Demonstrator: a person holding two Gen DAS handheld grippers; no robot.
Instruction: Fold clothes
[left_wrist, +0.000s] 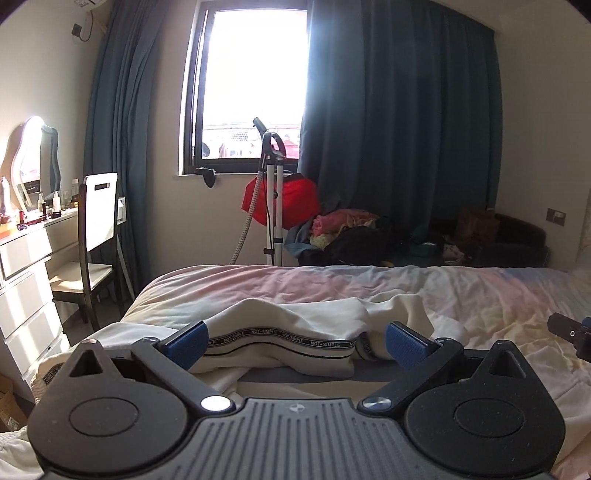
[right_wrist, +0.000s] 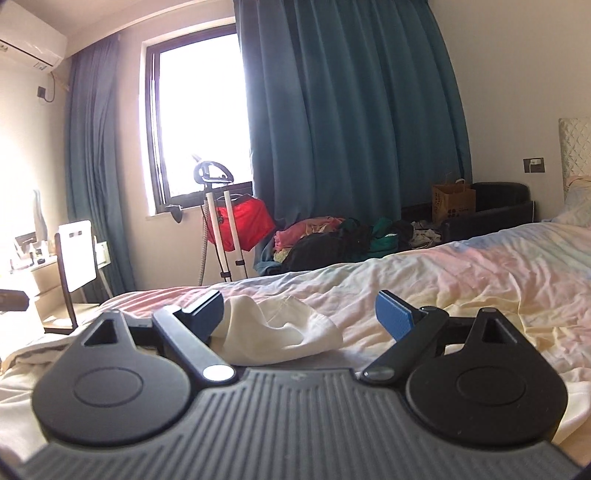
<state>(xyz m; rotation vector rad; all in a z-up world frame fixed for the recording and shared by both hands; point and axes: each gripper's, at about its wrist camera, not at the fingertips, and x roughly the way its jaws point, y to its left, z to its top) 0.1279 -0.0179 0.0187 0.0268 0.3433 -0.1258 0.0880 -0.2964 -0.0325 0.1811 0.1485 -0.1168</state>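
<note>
White garment (left_wrist: 295, 332) lies crosswise on bed (left_wrist: 406, 291); left gripper (left_wrist: 295, 341), right gripper (right_wrist: 301, 314) spread.

A lived-in home bedroom.
A pastel rumpled bed (right_wrist: 443, 280) is filling the room, teal curtains (right_wrist: 351, 110) are hanging by the window (left_wrist: 251, 85), and a white dressing table (left_wrist: 29, 258) is standing alongside.

Both wrist cameras sit low over the bed (left_wrist: 332, 288), close to its pastel cover, and face across it toward the window (left_wrist: 255, 81). The left view meets the window nearly head-on. The right view sees the window (right_wrist: 199, 122) obliquely, off to its left. Both share the clothes steamer (right_wrist: 218, 229) below the window.
</note>
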